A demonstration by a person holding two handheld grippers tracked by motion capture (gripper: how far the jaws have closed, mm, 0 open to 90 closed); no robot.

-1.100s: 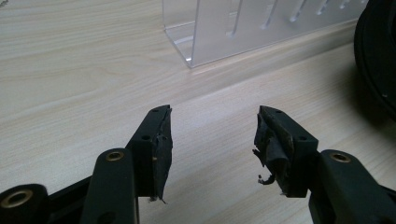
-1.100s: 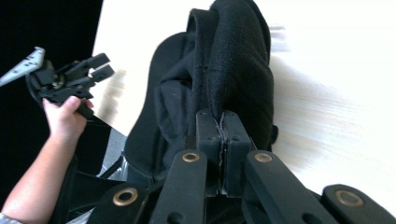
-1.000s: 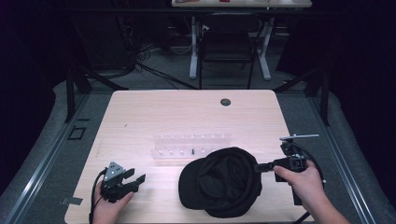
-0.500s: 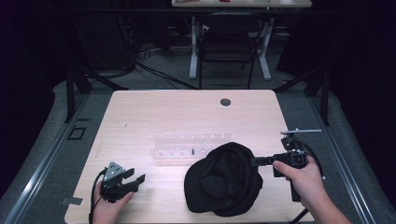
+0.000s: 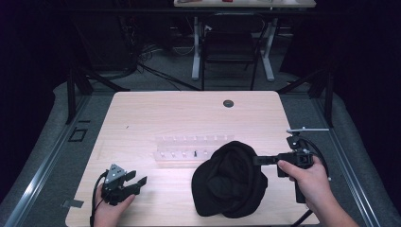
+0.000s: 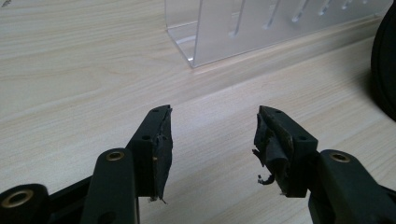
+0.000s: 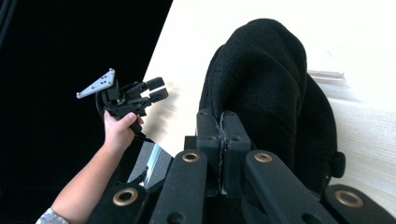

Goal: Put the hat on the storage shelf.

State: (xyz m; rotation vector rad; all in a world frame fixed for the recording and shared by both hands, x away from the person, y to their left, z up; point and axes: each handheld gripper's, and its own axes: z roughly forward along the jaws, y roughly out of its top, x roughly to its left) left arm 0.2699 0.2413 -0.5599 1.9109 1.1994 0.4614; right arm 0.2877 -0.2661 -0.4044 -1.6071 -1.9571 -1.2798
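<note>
A black cap [image 5: 231, 182] lies at the front right of the wooden table [image 5: 189, 118]. Its right edge is raised and bunched. My right gripper [image 5: 256, 160] reaches in from the right and is shut on that edge. In the right gripper view the jaws [image 7: 223, 127] meet on the fabric, and the cap [image 7: 266, 74] rises ahead of them. My left gripper [image 5: 140, 182] rests near the front left corner, open and holding nothing. In its own view the jaws [image 6: 212, 135] stand wide apart over bare wood. The cap's edge [image 6: 385, 70] shows at the far right.
A clear plastic rack [image 5: 189, 147] with slots stands mid-table, just left of the cap, also seen close ahead as the rack [image 6: 233, 28]. A round cable hole [image 5: 228, 102] sits near the far edge. A chair [image 5: 229, 42] and desk legs stand beyond the table.
My right gripper has risen a little with the cap's edge, pulling the cap from flat into a raised, bunched shape. The left gripper has stayed in place.
</note>
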